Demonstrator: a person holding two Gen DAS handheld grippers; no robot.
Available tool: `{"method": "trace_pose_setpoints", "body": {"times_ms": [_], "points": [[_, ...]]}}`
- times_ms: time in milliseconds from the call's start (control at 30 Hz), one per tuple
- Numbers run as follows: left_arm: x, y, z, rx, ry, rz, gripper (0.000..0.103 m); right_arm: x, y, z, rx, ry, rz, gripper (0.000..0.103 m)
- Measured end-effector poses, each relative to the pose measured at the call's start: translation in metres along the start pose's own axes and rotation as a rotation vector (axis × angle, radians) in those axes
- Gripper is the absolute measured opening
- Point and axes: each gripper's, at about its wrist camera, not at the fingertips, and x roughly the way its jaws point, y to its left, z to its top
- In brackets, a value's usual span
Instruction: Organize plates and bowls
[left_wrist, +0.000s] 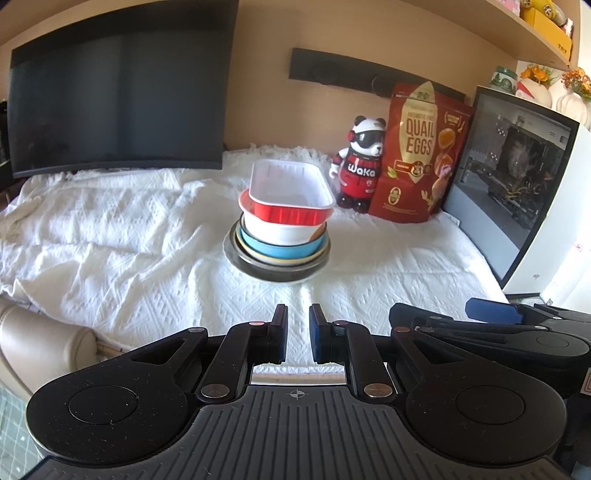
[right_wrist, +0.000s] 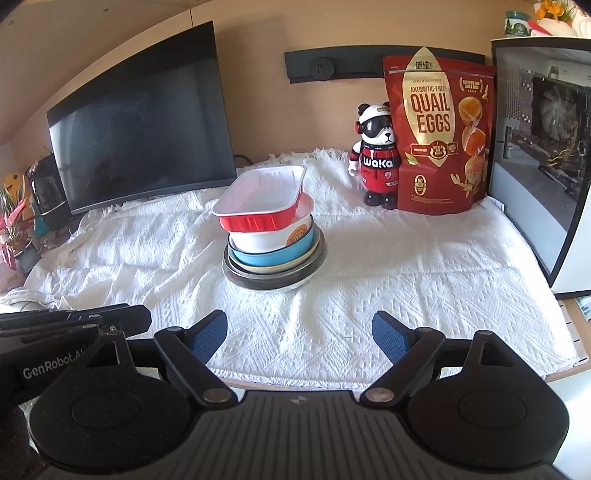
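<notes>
Blue-padded left gripper (left_wrist: 298, 332) nearly closed, empty; right gripper (right_wrist: 300, 334) wide apart, holding nothing.

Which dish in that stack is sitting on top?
The red foil tray with the white inside. It is the only rectangular piece; the white bowl, blue bowl and metal dishes below are round.

Ahead of our tongs, a white cloth (right_wrist: 369, 258) covers the desk below a tan wall (right_wrist: 258, 110); a dark monitor (right_wrist: 147, 129) stands far-left.
</notes>
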Motion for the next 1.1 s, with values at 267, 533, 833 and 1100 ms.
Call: {"method": "trace_pose_setpoints", "body": {"times_ms": [267, 533, 833, 1100], "points": [[0.003, 0.003, 0.0, -0.007, 0.013, -0.001, 0.015, 0.006, 0.001, -0.001, -0.002, 0.017, 0.0, 0.086], [0.007, 0.006, -0.001, -0.021, 0.026, -0.003, 0.015, 0.01, 0.001, -0.001, -0.004, 0.026, 0.0, 0.086], [0.011, 0.006, -0.001, -0.022, 0.032, -0.007, 0.015, 0.014, 0.0, 0.0, -0.006, 0.034, -0.001, 0.086], [0.016, 0.005, -0.001, -0.018, 0.041, -0.01, 0.015, 0.017, -0.002, 0.001, -0.006, 0.037, -0.001, 0.086]]}}
